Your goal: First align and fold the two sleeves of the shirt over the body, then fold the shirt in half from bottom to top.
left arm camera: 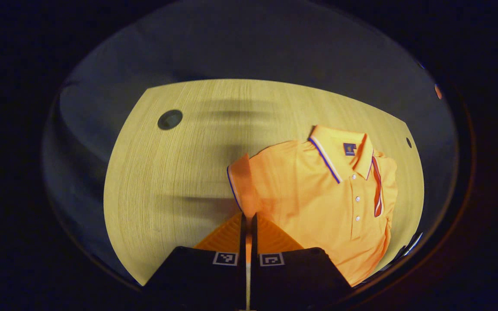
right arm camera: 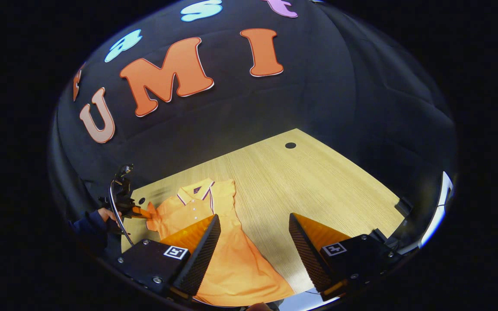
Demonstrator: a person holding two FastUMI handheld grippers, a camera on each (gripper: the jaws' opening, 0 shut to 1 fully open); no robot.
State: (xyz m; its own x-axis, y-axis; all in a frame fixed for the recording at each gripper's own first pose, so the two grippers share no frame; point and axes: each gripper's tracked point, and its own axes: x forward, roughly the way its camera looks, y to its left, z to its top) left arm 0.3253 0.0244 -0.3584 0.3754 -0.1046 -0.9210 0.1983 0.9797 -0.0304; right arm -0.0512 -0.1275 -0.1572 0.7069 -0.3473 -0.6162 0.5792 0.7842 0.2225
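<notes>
An orange polo shirt (left arm camera: 318,194) lies collar-up on the wooden table (left arm camera: 167,181). My left gripper (left arm camera: 248,214) is shut, pinching the edge of the shirt's near sleeve (left arm camera: 240,181), which is pulled out toward it. The far sleeve's striped hem (left arm camera: 377,192) lies folded over the chest. In the right gripper view the shirt (right arm camera: 231,259) spreads under my right gripper (right arm camera: 254,218), which hovers open with nothing between its fingers. In that view the left gripper (right arm camera: 138,212), held by a hand (right arm camera: 102,214), grips the sleeve (right arm camera: 151,218) at the shirt's left side.
The table (right arm camera: 318,181) has a round cable hole (left arm camera: 170,119) far from the shirt, seen as a hole (right arm camera: 290,145) near its back edge. A smaller hole (left arm camera: 408,142) sits beyond the collar. Dark cloth surrounds the table.
</notes>
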